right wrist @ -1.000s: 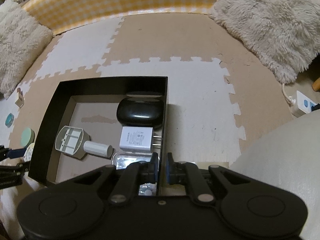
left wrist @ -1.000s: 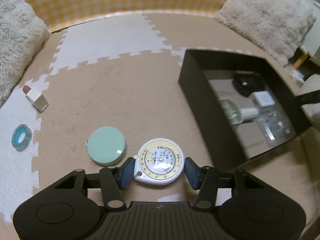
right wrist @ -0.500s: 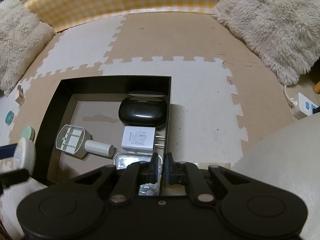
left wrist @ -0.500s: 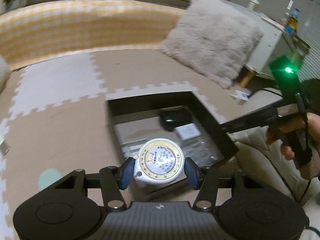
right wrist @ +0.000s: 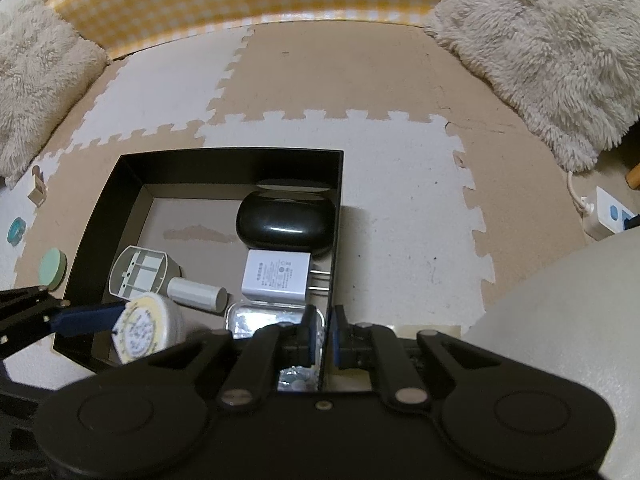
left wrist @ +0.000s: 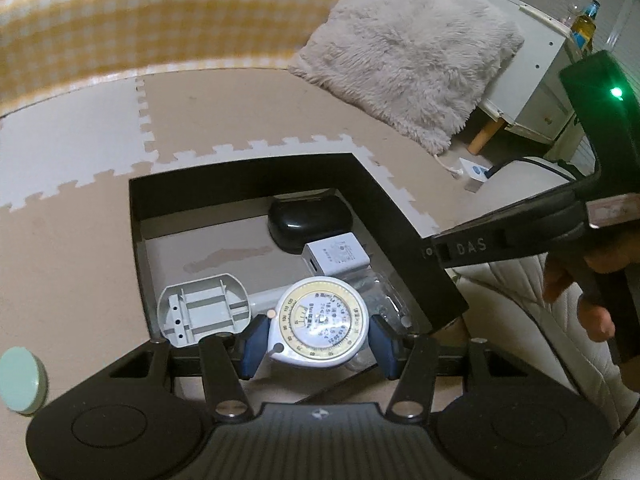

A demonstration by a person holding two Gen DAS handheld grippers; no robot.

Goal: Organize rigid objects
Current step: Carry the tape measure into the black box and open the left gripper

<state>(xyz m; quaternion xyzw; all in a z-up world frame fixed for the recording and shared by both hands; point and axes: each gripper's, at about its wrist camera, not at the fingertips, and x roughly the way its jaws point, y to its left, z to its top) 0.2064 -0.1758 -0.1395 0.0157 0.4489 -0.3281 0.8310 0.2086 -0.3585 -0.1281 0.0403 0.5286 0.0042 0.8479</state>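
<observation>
Left gripper (left wrist: 318, 340): its jaws pinched the round white tape measure with a yellow dial ring (left wrist: 318, 326) by its sides, blue pads against the rim.
Tape measure, place: it hung above the near end of the open black cardboard box (right wrist: 132, 176), not yet set down.
Right gripper (right wrist: 323, 336): its jaws were pressed together on the box's thin right wall, apparently steadying it.
Box contents: a glossy black oval case (right wrist: 286, 226), a white plug adapter with metal prongs (right wrist: 276, 276), a grey ribbed plastic bracket (right wrist: 138, 274), a short white cylinder (right wrist: 196, 294) and a clear plastic tray (right wrist: 256, 318).
Risk, landing spot: the near end looked crowded; released there, the tape measure would likely come down on the bracket, the cylinder or the tray, then tilt or roll off.
Risk, grip: a smooth round rim held at two points could swivel or slip if the gripper tipped further.
Risk, box wall: a knock from the lowering gripper against the near wall could tug the box out of the right gripper's pinch.
Safer spot: the bare brown patch of box floor (left wrist: 224, 236) beyond the bracket.
Still on the foam floor mat (right wrist: 400, 184): a mint-green round disc (right wrist: 52, 268), a teal ring (right wrist: 17, 231) and a small beige block (right wrist: 37, 190).
</observation>
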